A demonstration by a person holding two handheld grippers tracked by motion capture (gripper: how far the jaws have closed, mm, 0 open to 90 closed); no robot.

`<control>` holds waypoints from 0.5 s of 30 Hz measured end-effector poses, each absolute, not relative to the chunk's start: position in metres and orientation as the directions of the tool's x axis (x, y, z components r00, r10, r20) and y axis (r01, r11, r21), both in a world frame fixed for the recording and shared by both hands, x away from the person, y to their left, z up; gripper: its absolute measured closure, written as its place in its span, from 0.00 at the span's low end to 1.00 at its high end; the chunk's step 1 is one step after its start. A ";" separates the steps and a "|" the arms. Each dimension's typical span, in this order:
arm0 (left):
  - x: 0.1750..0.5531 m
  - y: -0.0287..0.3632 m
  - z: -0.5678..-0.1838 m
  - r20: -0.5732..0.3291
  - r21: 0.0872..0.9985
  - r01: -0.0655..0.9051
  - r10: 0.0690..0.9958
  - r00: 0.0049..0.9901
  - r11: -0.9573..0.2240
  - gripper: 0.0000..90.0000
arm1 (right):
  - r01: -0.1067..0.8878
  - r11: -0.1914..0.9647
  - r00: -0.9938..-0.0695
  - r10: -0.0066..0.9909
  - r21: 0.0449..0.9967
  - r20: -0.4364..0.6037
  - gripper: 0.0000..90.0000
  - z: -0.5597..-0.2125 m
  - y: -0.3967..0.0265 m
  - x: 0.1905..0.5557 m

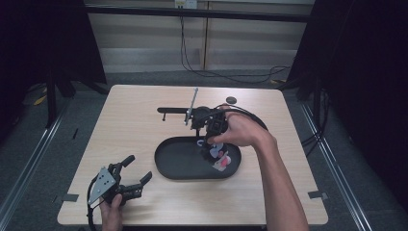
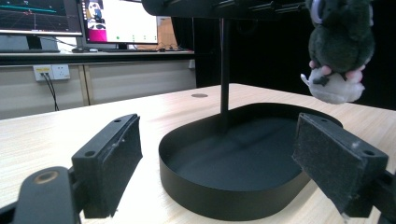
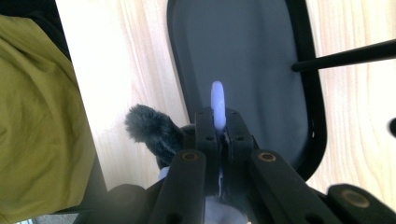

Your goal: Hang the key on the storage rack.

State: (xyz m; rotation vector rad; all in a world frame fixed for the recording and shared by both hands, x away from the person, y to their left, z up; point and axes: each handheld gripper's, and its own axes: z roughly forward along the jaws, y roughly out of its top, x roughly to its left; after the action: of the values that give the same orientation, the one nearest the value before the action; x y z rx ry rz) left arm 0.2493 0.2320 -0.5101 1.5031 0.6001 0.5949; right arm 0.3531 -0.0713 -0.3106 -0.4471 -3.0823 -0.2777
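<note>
- The right gripper pointed down over the tray; its jaws were pressed together on a pale loop of the toy, so the toy hung by that loop instead of being squeezed by its fur
- The toy dangled above the tray's 3 o'clock end, clear of the floor of the tray in the left gripper view; my guess is that it was held high to reach the stand's arm or to come off it
- The left gripper rested on the table at 8 o'clock from the tray, jaws wide apart and holding nothing; it looked parked out of the way
- The stand rose at the tray's 12 o'clock; its post and top bar stood close to the toy and could snag it
- A small dark disc lay farther off at 1 o'clock
</note>
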 end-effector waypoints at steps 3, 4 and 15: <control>0.249 0.232 -0.510 -0.002 1.000 0.012 0.693 0.721 -0.010 0.17 | 0.299 0.940 -0.954 0.296 0.166 0.045 0.97 -0.309 -0.073 0.361; 0.249 0.232 -0.510 -0.003 1.000 0.012 0.694 0.720 -0.008 0.17 | 0.302 0.940 -0.953 0.299 0.160 0.046 0.97 -0.309 -0.074 0.363; 0.249 0.232 -0.510 -0.004 1.000 0.012 0.694 0.720 -0.007 0.17 | 0.339 0.934 -0.941 0.337 0.114 0.038 0.97 -0.302 -0.078 0.380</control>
State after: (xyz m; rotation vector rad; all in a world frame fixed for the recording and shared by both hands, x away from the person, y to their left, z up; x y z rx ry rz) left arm 0.2488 0.2317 -0.5103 1.4977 0.6075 0.5931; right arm 0.3796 -0.0782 -0.3025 -0.5377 -3.0720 -0.1852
